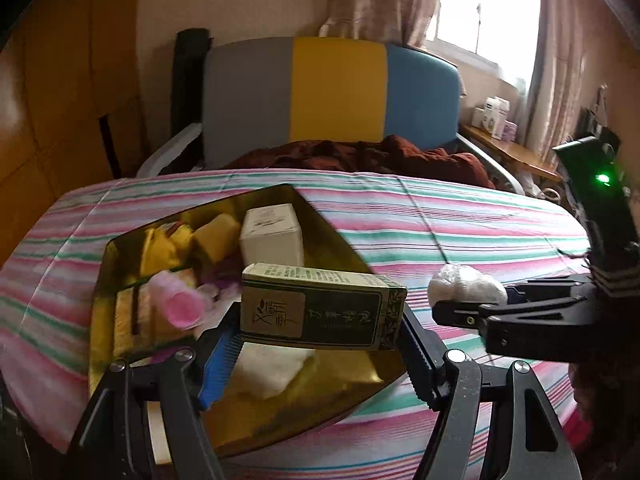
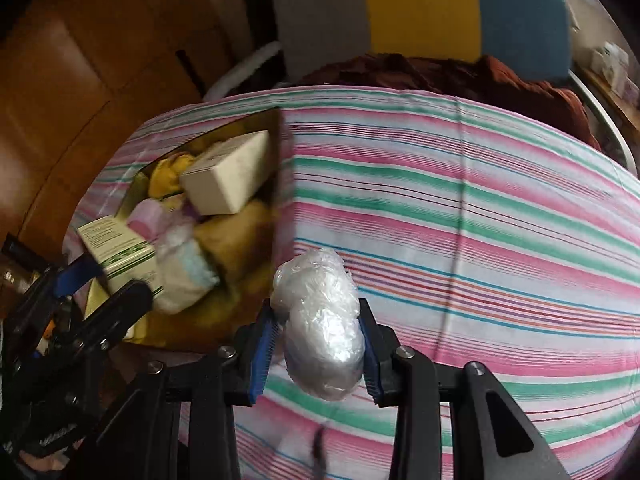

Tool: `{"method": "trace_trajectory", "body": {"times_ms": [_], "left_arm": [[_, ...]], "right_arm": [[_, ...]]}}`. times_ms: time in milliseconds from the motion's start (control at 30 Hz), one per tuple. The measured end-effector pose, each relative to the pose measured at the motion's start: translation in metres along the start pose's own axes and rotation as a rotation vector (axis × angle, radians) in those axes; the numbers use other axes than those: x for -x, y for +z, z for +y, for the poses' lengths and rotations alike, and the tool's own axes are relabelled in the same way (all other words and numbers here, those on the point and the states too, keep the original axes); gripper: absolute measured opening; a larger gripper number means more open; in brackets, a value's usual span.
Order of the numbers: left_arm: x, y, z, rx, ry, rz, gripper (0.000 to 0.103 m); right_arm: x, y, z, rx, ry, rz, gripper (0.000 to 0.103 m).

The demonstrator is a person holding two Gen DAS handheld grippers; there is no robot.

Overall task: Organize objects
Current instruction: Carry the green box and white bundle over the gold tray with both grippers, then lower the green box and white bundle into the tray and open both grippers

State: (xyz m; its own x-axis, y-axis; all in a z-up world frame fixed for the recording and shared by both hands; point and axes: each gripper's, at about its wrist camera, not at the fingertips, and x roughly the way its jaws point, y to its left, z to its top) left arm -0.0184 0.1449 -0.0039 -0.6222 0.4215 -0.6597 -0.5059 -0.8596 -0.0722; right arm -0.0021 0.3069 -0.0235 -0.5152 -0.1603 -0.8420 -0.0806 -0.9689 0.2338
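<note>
My left gripper (image 1: 320, 336) is shut on a green carton with Chinese print (image 1: 320, 308) and holds it level above the near part of the gold box (image 1: 120, 240). The carton also shows in the right wrist view (image 2: 120, 248). My right gripper (image 2: 320, 344) is shut on a wad of clear plastic wrap (image 2: 324, 328), held above the striped cloth just right of the gold box (image 2: 276, 152). The wad also shows in the left wrist view (image 1: 464, 284). The box holds a white carton (image 1: 274, 236), yellow items (image 1: 208, 236), a pink bottle (image 1: 180, 304) and a white pack (image 1: 268, 368).
The striped cloth (image 2: 480, 220) covers the table. Behind it stands a grey, yellow and blue chair (image 1: 332, 88) with a dark red cloth (image 1: 360, 156) on its seat. A wooden cabinet (image 1: 60, 100) is at the left; a shelf with small boxes (image 1: 496, 116) is by the window.
</note>
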Motion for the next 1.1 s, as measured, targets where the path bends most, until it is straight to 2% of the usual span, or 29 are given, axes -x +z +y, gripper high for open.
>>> {"method": "trace_trajectory", "body": {"times_ms": [333,467,567,633,733,967,1100], "left_arm": [[0.022,-0.020,0.094,0.216,0.093,0.007,0.073],[0.026,-0.031,0.118,0.288,0.091,0.022,0.073],[0.025,-0.035,0.121,0.306,0.076,0.029,0.073],[0.022,-0.033,0.118,0.305,0.057,0.032,0.073],[0.016,-0.029,0.109,0.282,0.059,0.032,0.073],[-0.004,-0.033,0.099,0.254,0.079,0.080,0.074],[-0.011,-0.037,0.097,0.246,0.081,0.103,0.081]], "right_arm": [[-0.009,-0.001,0.051,0.110,0.065,-0.009,0.037],[-0.015,0.001,0.066,0.147,0.074,-0.006,0.037],[-0.019,0.002,0.070,0.164,0.066,-0.006,0.040],[-0.022,0.005,0.070,0.164,0.037,-0.011,0.050],[-0.026,0.007,0.065,0.145,0.017,-0.011,0.056],[-0.030,0.002,0.059,0.126,0.017,0.005,0.058],[-0.031,0.000,0.058,0.114,0.011,0.005,0.059]]}}
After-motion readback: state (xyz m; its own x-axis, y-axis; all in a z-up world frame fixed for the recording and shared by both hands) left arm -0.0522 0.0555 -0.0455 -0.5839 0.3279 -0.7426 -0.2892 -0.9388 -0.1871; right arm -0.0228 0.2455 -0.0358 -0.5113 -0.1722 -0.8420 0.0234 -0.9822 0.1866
